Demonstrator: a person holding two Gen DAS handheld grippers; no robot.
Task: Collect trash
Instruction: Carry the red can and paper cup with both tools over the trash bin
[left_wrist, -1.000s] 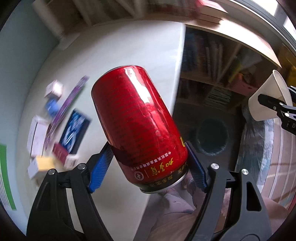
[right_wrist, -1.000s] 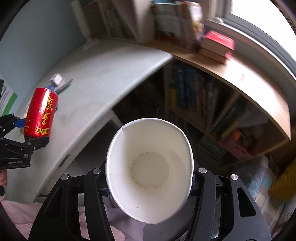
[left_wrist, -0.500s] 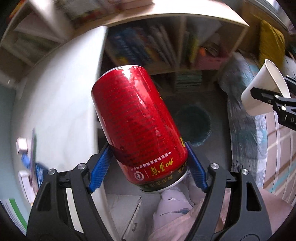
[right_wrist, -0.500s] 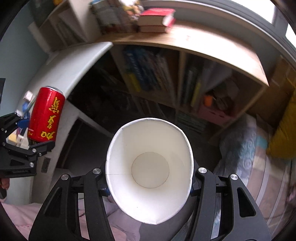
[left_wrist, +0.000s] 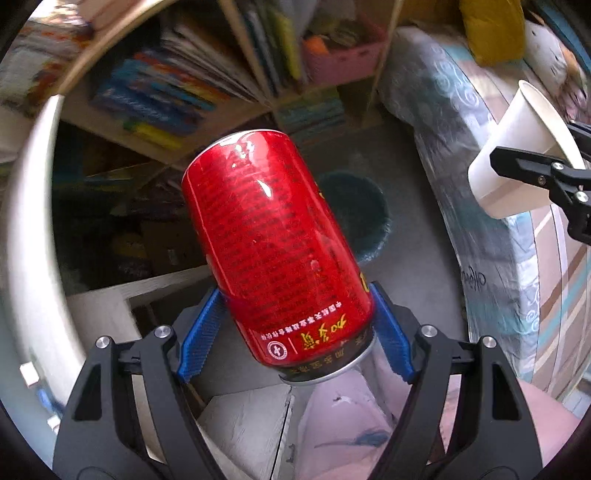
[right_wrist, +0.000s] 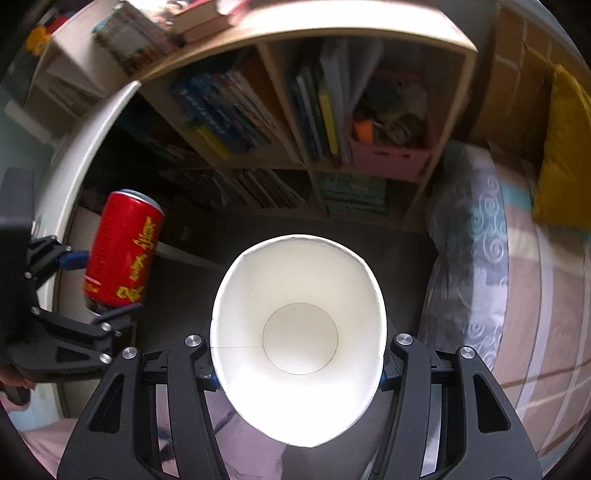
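Note:
My left gripper (left_wrist: 295, 332) is shut on a red drink can (left_wrist: 273, 251) with gold lettering, held in the air and tilted. The can also shows at the left of the right wrist view (right_wrist: 123, 254). My right gripper (right_wrist: 297, 365) is shut on a white paper cup (right_wrist: 299, 332), squeezed oval, mouth toward the camera and empty. The cup shows at the right edge of the left wrist view (left_wrist: 517, 151). A dark round trash bin (left_wrist: 360, 218) stands on the floor, partly hidden behind the can.
A wooden bookshelf (right_wrist: 288, 110) full of books stands behind the bin. The white desk edge (left_wrist: 26, 229) curves along the left. A bed with patterned bedding (left_wrist: 498, 240) and a yellow cushion (right_wrist: 561, 147) lies on the right. My lap (left_wrist: 369, 424) is below the grippers.
Both grippers have swung right, away from the desk top toward the bookshelf, floor and bed. The bin has come nearer the middle of the left view. Both grips are unchanged.

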